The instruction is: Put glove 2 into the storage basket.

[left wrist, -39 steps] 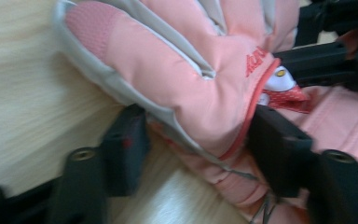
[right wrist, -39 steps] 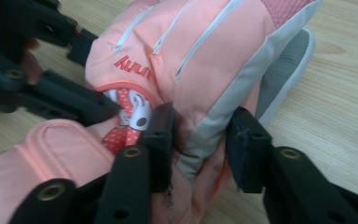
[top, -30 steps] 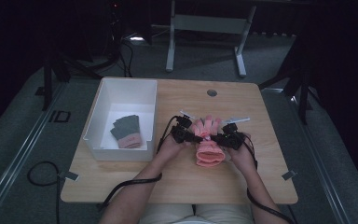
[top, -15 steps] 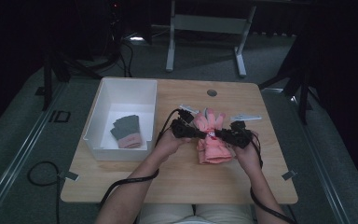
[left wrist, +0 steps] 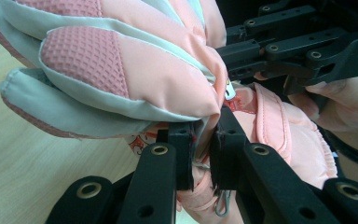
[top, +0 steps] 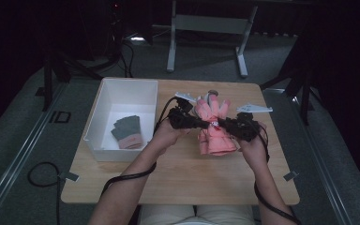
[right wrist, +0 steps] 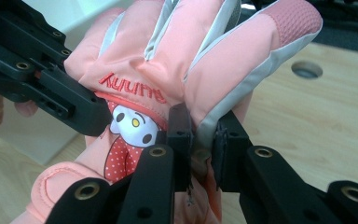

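A pink padded glove (top: 214,133) with pale grey trim and a cartoon print hangs above the wooden table (top: 168,183), fingers toward the far side and cuff drooping toward the person. My left gripper (top: 205,124) pinches it from the left and my right gripper (top: 222,124) from the right. In the left gripper view my left gripper (left wrist: 204,140) is shut on a fold of the glove (left wrist: 135,79), with the other gripper's jaws behind it. In the right gripper view my right gripper (right wrist: 204,135) clamps the glove (right wrist: 168,56) below its fingers.
A white bin (top: 122,89) stands at the table's left and holds folded grey gloves (top: 127,132). A round hole (top: 212,92) lies in the tabletop behind the glove. Cables trail from both grippers toward the near edge. A metal stand (top: 206,23) sits beyond the table.
Both hands have risen with the pink glove, lifting it off the tabletop. Its fingers now point toward the far side.
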Tool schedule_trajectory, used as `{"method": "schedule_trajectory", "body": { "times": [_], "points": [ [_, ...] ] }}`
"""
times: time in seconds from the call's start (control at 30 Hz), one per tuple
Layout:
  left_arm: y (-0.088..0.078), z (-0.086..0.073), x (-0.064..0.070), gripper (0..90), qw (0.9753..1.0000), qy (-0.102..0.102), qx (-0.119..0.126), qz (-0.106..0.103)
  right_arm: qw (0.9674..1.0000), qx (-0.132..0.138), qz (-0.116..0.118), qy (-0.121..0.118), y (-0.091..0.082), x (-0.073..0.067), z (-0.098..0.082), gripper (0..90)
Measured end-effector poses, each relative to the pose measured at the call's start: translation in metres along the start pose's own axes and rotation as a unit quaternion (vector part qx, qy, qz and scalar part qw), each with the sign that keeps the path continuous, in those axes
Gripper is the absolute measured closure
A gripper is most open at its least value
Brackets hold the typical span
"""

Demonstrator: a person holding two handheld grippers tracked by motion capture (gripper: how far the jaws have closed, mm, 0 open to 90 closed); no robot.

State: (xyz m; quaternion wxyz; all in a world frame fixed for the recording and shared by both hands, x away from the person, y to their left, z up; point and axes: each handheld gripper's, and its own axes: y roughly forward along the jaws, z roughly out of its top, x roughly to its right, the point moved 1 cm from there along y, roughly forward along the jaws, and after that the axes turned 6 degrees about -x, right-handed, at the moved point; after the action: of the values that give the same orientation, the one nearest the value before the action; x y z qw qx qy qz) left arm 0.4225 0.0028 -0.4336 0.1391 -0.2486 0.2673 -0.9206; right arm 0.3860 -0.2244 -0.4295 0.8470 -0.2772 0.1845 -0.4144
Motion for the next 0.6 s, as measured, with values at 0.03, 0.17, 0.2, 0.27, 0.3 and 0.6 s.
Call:
{"method": "schedule_trajectory", "body": {
  "times": [0.03,0.17,0.2,0.27,0.3,0.6],
  "points": [
    [-0.004,0.002,0.003,80.3,1.0,0.003,0.0,0.001,1.0,0.004,0.003,0.0,-0.004,-0.001,0.003,79.0],
    [-0.016,0.014,0.013,80.2,0.9998,0.012,0.001,0.014,0.9998,0.018,-0.001,-0.011,-0.016,-0.007,0.014,79.0],
    [-0.02,0.017,0.016,80.2,0.9998,0.015,0.0,0.017,0.9997,0.021,0.0,-0.011,-0.017,-0.008,0.016,79.0],
    [-0.028,0.022,0.019,80.2,0.9996,0.02,0.002,0.019,0.9995,0.029,0.003,-0.013,-0.023,-0.011,0.024,79.0],
    [-0.034,0.025,0.02,80.2,0.9995,0.024,0.001,0.022,0.9994,0.031,0.002,-0.016,-0.024,-0.012,0.027,78.9],
    [-0.072,0.04,0.02,80.2,0.9989,0.029,0.012,0.036,0.9979,0.052,0.001,-0.039,-0.03,-0.031,0.061,78.9]
  ]
}}
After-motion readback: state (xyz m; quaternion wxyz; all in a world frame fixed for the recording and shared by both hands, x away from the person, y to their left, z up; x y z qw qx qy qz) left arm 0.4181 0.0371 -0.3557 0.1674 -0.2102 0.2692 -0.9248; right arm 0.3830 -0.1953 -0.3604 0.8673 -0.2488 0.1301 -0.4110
